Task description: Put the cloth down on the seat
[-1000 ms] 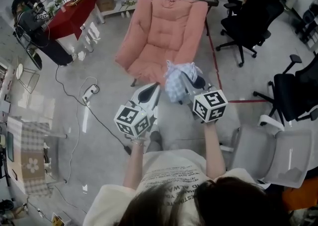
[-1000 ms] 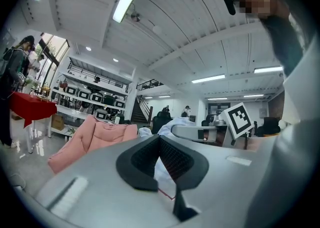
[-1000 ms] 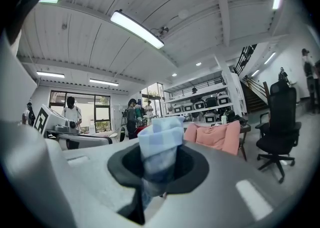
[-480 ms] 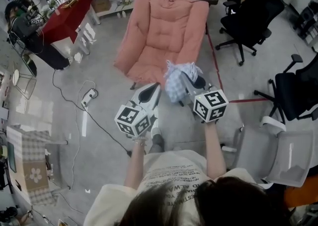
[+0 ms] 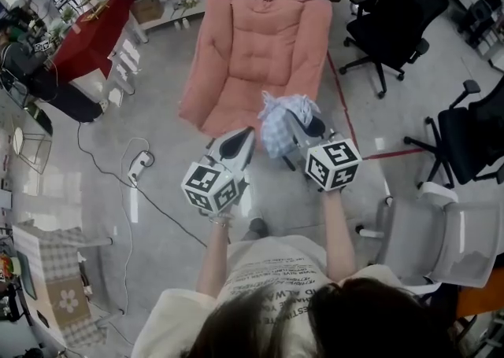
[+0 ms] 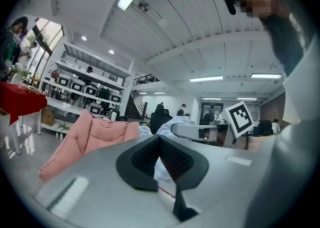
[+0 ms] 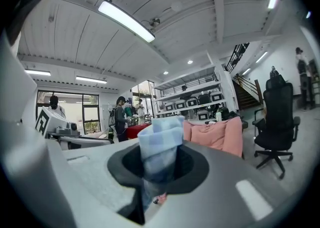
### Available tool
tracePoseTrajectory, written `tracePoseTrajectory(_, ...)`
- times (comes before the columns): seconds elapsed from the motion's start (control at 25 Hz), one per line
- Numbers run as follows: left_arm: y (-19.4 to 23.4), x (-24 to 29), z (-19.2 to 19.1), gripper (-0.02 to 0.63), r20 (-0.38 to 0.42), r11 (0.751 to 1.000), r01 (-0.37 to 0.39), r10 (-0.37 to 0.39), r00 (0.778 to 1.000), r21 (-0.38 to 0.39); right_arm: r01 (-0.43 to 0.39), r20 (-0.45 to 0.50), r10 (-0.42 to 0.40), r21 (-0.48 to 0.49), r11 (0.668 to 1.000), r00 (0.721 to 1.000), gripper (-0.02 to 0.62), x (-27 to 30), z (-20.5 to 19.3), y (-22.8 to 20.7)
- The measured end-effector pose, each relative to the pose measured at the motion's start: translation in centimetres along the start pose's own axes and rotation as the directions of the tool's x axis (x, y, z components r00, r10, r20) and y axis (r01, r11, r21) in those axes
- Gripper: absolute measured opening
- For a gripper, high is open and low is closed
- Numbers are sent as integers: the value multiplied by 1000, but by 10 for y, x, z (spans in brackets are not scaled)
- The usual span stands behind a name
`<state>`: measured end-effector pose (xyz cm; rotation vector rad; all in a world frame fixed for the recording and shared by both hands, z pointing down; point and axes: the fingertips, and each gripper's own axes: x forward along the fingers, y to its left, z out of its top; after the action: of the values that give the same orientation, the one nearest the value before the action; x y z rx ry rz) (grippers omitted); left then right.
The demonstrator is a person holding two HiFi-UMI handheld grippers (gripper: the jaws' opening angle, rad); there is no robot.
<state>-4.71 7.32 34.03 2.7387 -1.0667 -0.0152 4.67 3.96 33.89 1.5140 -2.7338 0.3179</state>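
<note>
A pink padded chair (image 5: 260, 46) stands on the grey floor ahead of me; its seat is bare. My right gripper (image 5: 293, 123) is shut on a bunched light-blue checked cloth (image 5: 278, 122), held in the air just short of the seat's front edge. In the right gripper view the cloth (image 7: 160, 142) sticks up between the pads, with the chair (image 7: 216, 135) beyond. My left gripper (image 5: 245, 136) hovers beside it on the left, shut with nothing in it. Its pads (image 6: 172, 158) meet at the tip in the left gripper view, with the chair (image 6: 95, 136) at left.
Black office chairs (image 5: 390, 14) (image 5: 472, 140) stand to the right, and a grey one (image 5: 441, 238) sits near my right side. A red-covered table (image 5: 90, 34) is at far left. A cable and power strip (image 5: 140, 166) lie on the floor at left. Red floor tape (image 5: 343, 105) runs beside the chair.
Both grippers and the cloth have moved forward toward the pink chair, which now looms larger and closer. The grip on the cloth is unchanged.
</note>
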Motion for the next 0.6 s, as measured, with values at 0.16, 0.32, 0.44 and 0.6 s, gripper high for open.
tracePoseTrajectory(0.16,28,2,4,-12,-6,1000,23,-23,1000,-6,26,-5,-26,8,1000,1000,72,25,0,3)
tracePoseTrajectory(0.32,51,2,7,-12,-15,999,50,-50,999,-2,53,-2,-53,15,999,999,72,49,0,6)
tracePoseTrajectory(0.44,70,1,6,-12,-13,998,63,-63,998,-6,68,0,-68,10,998,998,72,66,-2,10)
tracePoseTrajectory(0.6,92,4,6,-12,-22,997,74,-74,997,-3,77,-11,-77,1,997,997,72,88,-4,12)
